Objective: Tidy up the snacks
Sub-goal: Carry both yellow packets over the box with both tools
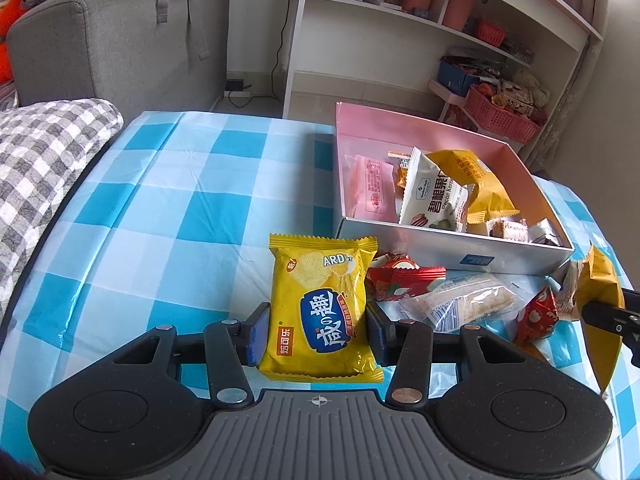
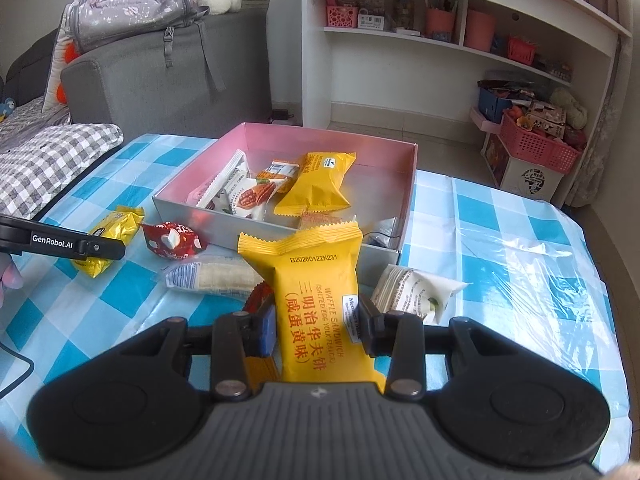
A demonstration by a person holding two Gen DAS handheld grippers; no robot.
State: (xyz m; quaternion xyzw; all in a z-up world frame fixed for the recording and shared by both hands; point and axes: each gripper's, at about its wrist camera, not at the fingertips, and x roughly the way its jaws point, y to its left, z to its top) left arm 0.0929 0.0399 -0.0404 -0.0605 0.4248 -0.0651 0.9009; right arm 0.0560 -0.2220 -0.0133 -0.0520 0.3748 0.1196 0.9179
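Both grippers grip packets: left gripper (image 1: pixel 316 330) clamps the yellow cracker pack (image 1: pixel 320 308), right gripper (image 2: pixel 318 330) the waffle sandwich packet (image 2: pixel 316 304)

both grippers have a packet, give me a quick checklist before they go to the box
1. Left gripper pinching the yellow cracker packet from both sides: ok.
2. Right gripper clamped on the waffle sandwich packet: ok.
3. Both packets lifted clear of the tablecloth: cannot tell, nothing shows a gap beneath them.
4. Free floor inside the pink box: ok, the right-hand part in the right wrist view is bare.
5. Path to the box: not ok for a low slide; the red candy and clear-wrapped bar lie in front of its near wall, so go over them.
6. Grippers apart from each other: ok.
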